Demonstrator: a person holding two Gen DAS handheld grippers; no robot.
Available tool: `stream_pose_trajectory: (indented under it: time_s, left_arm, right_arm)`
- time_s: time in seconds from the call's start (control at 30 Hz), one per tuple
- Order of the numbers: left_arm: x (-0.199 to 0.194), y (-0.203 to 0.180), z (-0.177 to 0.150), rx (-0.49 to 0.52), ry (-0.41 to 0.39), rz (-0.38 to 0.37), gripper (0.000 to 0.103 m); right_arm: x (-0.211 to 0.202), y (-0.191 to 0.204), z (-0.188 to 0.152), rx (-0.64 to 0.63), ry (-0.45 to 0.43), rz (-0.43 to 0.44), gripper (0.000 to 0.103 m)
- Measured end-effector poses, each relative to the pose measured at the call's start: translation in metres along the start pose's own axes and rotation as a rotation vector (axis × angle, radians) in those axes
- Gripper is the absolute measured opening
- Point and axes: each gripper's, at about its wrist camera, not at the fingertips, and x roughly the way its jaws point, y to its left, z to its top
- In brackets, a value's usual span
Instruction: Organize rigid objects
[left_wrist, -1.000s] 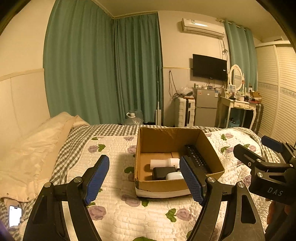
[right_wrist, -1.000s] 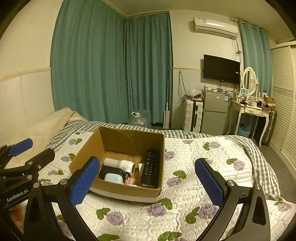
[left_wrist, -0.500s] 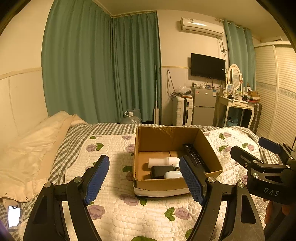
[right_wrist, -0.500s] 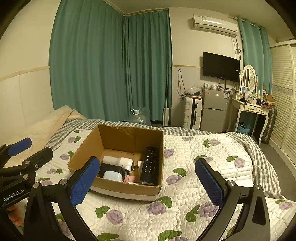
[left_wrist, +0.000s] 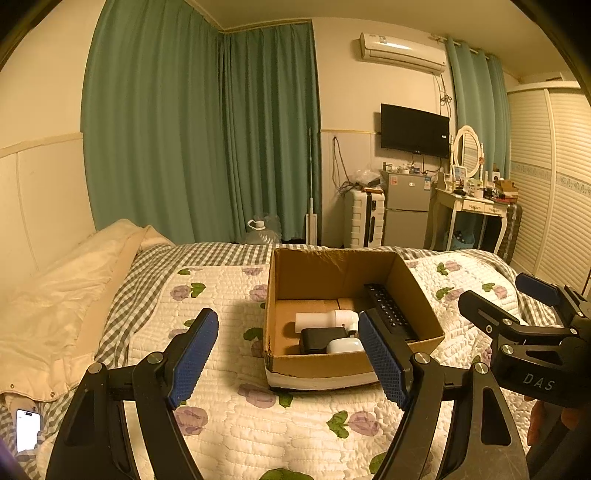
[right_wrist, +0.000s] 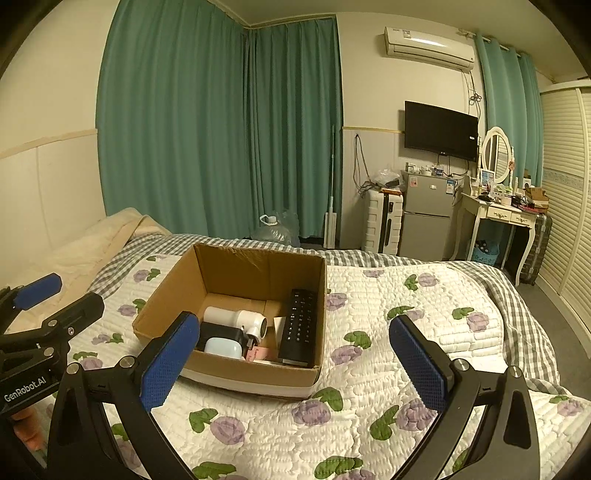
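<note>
An open cardboard box (left_wrist: 332, 269) (right_wrist: 159, 310) sits on the quilted bed. Inside lie a black remote control (left_wrist: 388, 310) (right_wrist: 300, 320) leaning on the right wall, a white cylindrical device (left_wrist: 325, 318) (right_wrist: 236, 318), a black case (left_wrist: 319, 338) (right_wrist: 221, 331), a pale blue case (left_wrist: 343, 345) (right_wrist: 223, 347) and a pink packet (right_wrist: 257, 353). My left gripper (left_wrist: 286, 354) hovers open just before the box, nothing between its blue pads. My right gripper (right_wrist: 291, 362) is open too, to the right of the left one, and empty.
Cream pillows (left_wrist: 55, 295) lie at the bed's left, and a lit phone (left_wrist: 27, 430) rests near the left corner. Beyond the bed stand green curtains (left_wrist: 203, 147), a white suitcase (left_wrist: 364, 218), a small fridge (left_wrist: 406, 210), a dressing table (left_wrist: 469, 210) and a wardrobe (left_wrist: 554, 184).
Both views have shifted only slightly; the box sits a little lower and nearer in frame. Both grippers stay open and empty.
</note>
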Motion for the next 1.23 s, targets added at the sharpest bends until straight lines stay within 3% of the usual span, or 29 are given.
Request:
stream_pose_trajectory:
  time_s: [1.23]
  left_arm:
    - [0.0012,0.0003,-0.0009,0.000,0.001,0.006,0.081]
  right_arm:
    - [0.0030,0.0001,-0.0038,-0.002,0.021,-0.005,0.103]
